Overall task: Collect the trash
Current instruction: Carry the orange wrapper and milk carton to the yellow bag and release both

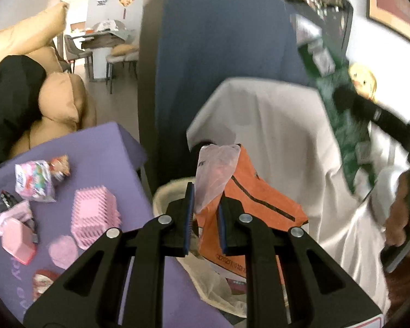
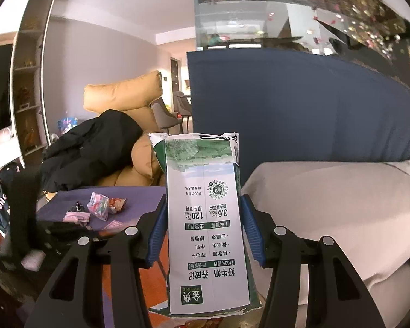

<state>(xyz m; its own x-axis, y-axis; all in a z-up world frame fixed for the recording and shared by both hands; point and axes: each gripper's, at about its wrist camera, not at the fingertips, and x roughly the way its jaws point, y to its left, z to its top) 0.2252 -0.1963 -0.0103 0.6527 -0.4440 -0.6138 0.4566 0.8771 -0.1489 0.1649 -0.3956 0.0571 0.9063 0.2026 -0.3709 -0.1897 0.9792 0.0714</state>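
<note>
Two handheld grippers over a waste bin beside a purple-covered table. The left gripper (image 1: pixel 205 213) is nearly closed, its blue pads (image 1: pixel 189 218) pinching a thin translucent plastic wrapper (image 1: pixel 217 169) that stands up limp from between them. Directly beneath and beyond it lies the waste bin (image 1: pixel 161 194), lined with a clear bag and already holding an orange package (image 1: pixel 257 199) and other scraps.

The right gripper (image 2: pixel 203 227) stands fairly wide, its pads clamped on the two long sides of a green-and-white milk carton (image 2: pixel 205 218), held lengthwise with the print upside down and its torn, opened end pointing away from the camera. In the left wrist view the same carton (image 1: pixel 339 104) appears high on the right, above a pale draped cloth (image 1: pixel 273 125).

Handling, as judged: the wrapper is almost weightless, soft and slick, so a firm pinch near its gathered middle suits it, and it may cling to a pad on release. The carton is light and probably empty, with stiff board walls that would crush under hard pressure; the flat side faces at mid-length give the surest hold.

Further trash remains on the purple table (image 1: pixel 101 147) at left: a colourful crumpled wrapper (image 1: pixel 35 180), a pink ridged tray (image 1: pixel 94 216) and small pink pieces nearby.
</note>
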